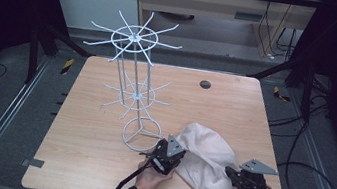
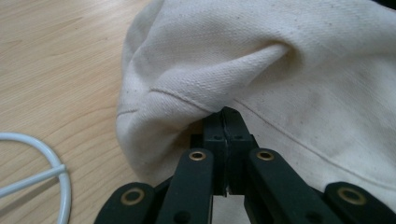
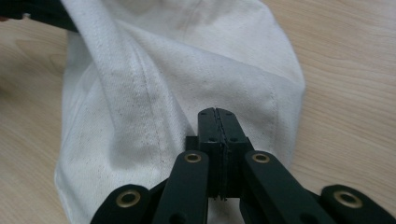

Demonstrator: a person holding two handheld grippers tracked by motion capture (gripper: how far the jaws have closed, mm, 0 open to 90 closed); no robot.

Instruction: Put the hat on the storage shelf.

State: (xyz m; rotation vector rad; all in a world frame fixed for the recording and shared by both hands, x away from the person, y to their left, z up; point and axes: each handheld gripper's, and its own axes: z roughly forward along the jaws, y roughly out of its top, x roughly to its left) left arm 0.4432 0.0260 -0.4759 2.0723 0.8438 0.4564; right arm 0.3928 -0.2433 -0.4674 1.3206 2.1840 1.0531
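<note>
On table (image 1: 90,128), unlabelled cream cloth (image 1: 208,156), left tool (image 2: 224,114) and right tool (image 3: 217,114) clenched on it

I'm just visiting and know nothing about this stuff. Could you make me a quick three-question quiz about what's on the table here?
1. True or false: the white wire rack with two tiers of spokes stands upright on the light wooden table.
2. Which item do both grippers grasp? A) the rack B) the cream-coloured cloth bag C) a cable
3. Fill in: the jaws of the left gripper and the right gripper are both ____ on the fabric.

Key: 1 true; 2 B; 3 shut. In each gripper view the black jaws meet with cloth pinched at their tips, and the rack's ring base sits just left of the bag.
</note>
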